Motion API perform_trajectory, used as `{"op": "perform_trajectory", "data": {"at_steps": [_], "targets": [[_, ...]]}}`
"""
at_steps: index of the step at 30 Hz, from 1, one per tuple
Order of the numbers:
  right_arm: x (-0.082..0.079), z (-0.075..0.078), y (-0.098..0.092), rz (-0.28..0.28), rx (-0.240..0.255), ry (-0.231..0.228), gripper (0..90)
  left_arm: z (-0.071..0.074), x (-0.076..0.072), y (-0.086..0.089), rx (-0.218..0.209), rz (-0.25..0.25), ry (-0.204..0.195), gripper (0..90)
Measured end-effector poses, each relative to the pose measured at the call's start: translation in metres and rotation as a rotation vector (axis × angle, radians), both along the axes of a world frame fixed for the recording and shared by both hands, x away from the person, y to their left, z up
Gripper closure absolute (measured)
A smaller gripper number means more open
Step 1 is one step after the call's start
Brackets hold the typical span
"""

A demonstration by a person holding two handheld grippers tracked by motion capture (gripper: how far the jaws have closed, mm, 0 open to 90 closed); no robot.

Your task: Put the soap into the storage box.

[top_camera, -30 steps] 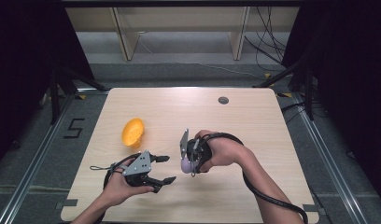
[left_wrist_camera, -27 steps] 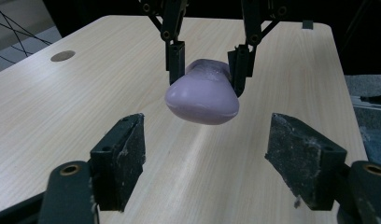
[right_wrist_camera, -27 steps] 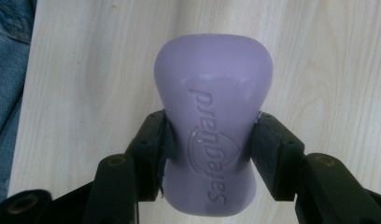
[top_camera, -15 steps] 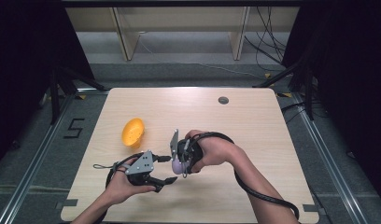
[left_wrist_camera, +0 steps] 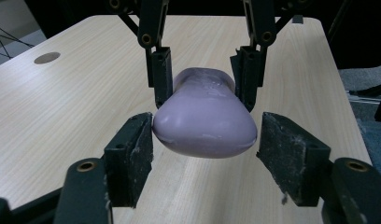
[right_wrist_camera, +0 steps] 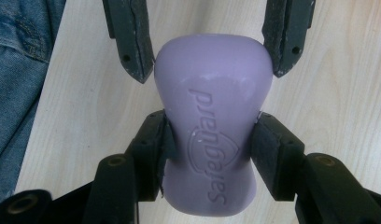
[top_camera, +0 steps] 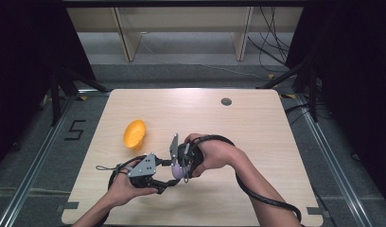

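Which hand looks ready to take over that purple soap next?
Probably left. The right claw already pinches the soap at its waist; the left claw is open around its free end, one pad touching, ready to close.

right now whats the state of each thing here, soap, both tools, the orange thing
purple soap bar: held off the table between the two tools, embossed brand side facing the right tool's camera
right tool: shut on the soap's narrow waist
left tool: open around the soap's wide end, not yet clamped
orange object: lying on the table, untouched
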State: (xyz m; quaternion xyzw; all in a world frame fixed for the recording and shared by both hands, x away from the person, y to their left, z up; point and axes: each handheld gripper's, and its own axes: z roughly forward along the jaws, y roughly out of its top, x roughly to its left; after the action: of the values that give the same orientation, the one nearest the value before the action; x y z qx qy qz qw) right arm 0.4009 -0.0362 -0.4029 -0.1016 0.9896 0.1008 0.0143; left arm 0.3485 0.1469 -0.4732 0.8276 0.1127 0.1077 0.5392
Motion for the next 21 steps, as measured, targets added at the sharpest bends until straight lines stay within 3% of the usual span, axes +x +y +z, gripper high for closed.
{"op": "perform_trajectory", "data": {"at_steps": [2, 3, 4, 8, 10, 13, 16, 17, 21], "targets": [[-0.0008, 0.0, 0.0002, 0.0, 0.0, 0.004, 49.9, 0.0003, 0.0007, 0.0, 0.009, -0.009, -0.022, 35.4], [0.0006, -0.0008, 0.0009, 0.029, 0.008, 0.005, 49.9, -0.0002, -0.0007, -0.0003, 0.002, -0.002, -0.006, 35.9], [-0.0015, -0.0032, 0.0002, 0.001, 0.028, 0.029, 49.9, -0.0001, -0.0007, -0.0005, 0.003, -0.005, -0.008, 36.1], [-0.0033, -0.0029, 0.0001, -0.011, 0.017, 0.037, 49.9, -0.0012, -0.0013, -0.001, 0.001, -0.007, 0.001, 37.1], [-0.0016, -0.0044, 0.0013, 0.027, 0.043, 0.03, 49.9, -0.0004, 0.0006, 0.0003, 0.026, -0.022, -0.019, 37.8], [-0.0042, -0.0035, 0.0007, -0.001, 0.013, 0.042, 49.9, -0.0012, -0.0004, -0.0002, 0.025, -0.021, -0.012, 38.2], [-0.0032, -0.0051, 0.0018, 0.034, 0.033, 0.033, 49.9, -0.0018, -0.0004, -0.0003, 0.029, -0.022, -0.016, 38.3], [-0.0044, -0.005, 0.001, 0.013, 0.019, 0.039, 49.9, -0.0022, -0.0005, -0.0006, 0.024, -0.024, -0.012, 38.3], [-0.0035, -0.0058, 0.0016, 0.042, 0.031, 0.032, 49.9, -0.0027, -0.0008, -0.0012, 0.02, -0.026, -0.006, 38.3]]}}
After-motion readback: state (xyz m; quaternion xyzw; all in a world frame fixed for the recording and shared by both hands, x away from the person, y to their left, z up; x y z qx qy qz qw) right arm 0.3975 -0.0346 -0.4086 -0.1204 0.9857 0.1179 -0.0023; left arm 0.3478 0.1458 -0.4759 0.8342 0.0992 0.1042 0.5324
